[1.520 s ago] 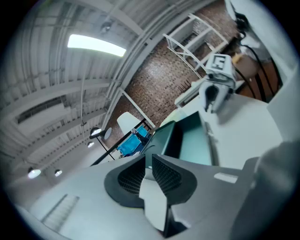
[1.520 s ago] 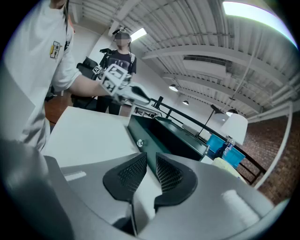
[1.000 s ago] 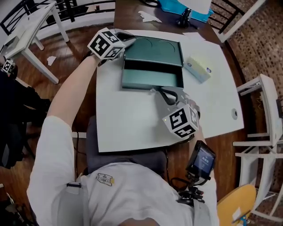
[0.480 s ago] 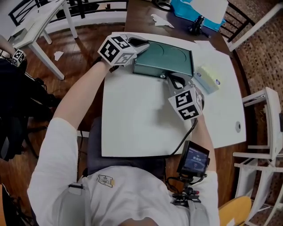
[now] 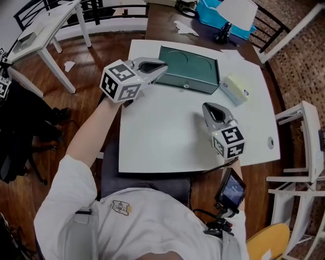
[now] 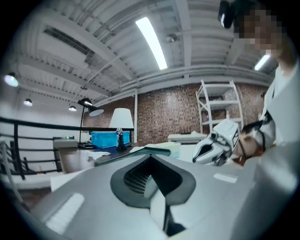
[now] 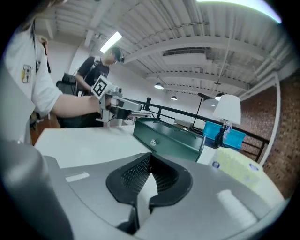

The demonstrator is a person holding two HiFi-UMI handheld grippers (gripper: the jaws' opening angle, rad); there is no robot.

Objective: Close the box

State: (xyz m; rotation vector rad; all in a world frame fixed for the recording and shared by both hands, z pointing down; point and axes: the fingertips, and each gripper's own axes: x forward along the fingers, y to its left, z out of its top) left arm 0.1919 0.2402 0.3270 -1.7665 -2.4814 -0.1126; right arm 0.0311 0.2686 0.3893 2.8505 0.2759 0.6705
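The dark green metal box (image 5: 189, 68) sits shut on the far part of the white table (image 5: 162, 137), its small round lock facing me; it also shows in the right gripper view (image 7: 168, 136). My left gripper (image 5: 163, 67) hovers just off the box's left front corner, jaws shut and empty. Well in front of the box, toward the table's right side, my right gripper (image 5: 205, 106) is also shut on nothing. The left gripper view shows only the box's lid edge (image 6: 140, 152) and the right gripper (image 6: 213, 145) beyond it.
A pale yellow packet (image 5: 235, 89) lies right of the box. A small round object (image 5: 269, 143) sits near the table's right edge. Behind is a brown desk with a blue tray (image 5: 216, 12). White chairs (image 5: 304, 127) stand at the right, a white side table (image 5: 40, 30) at the left.
The box, open a second ago, is now shut. The right gripper has drawn back from its front toward me, and the left gripper has come off its left corner.
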